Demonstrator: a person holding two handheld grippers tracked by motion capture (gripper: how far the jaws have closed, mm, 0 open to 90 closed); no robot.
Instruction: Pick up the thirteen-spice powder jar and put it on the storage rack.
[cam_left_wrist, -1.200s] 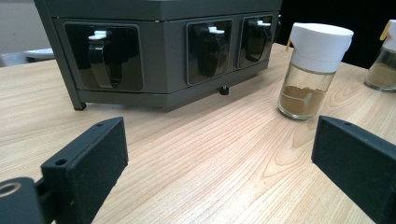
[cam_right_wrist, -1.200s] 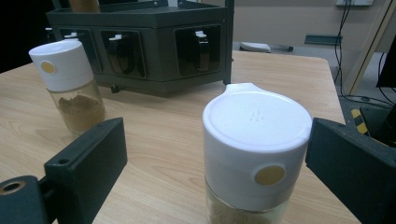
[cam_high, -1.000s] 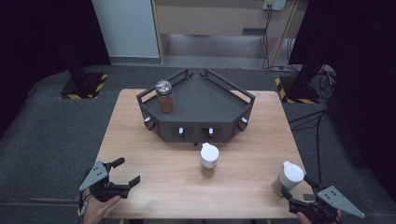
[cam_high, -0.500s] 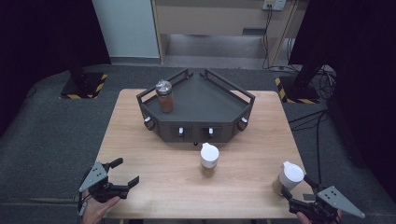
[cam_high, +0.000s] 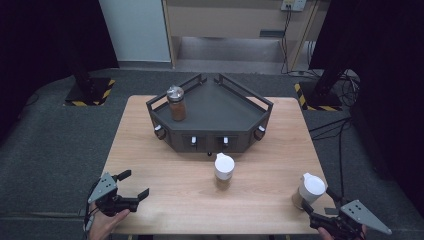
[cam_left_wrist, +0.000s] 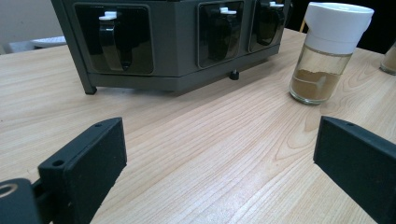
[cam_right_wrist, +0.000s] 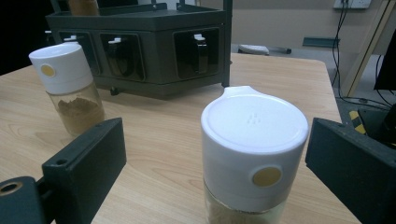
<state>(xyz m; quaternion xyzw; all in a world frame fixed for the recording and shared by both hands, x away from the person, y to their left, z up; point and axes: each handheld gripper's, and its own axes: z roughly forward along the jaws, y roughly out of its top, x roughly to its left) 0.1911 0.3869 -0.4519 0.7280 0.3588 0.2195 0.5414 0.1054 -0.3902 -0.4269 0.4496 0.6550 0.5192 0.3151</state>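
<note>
Fingers (cam_left_wrist: 84, 163) are held wide apart on both grippers.
The left gripper (cam_high: 131, 186) is kept low over the bare surface (cam_high: 165, 195). The white-capped jar (cam_right_wrist: 254, 154) is seen between the spread fingers of the right gripper (cam_high: 312, 206), untouched, near the surface's right corner.

Pale wood-grain table (cam_high: 165, 165) with a smooth low sheen, matt dark grey rack (cam_high: 215, 107), clear glass spice jars (cam_right_wrist: 254, 158) with smooth white plastic lids, silvery metal-lidded jar (cam_high: 176, 102), matt black gripper jaws.
</note>
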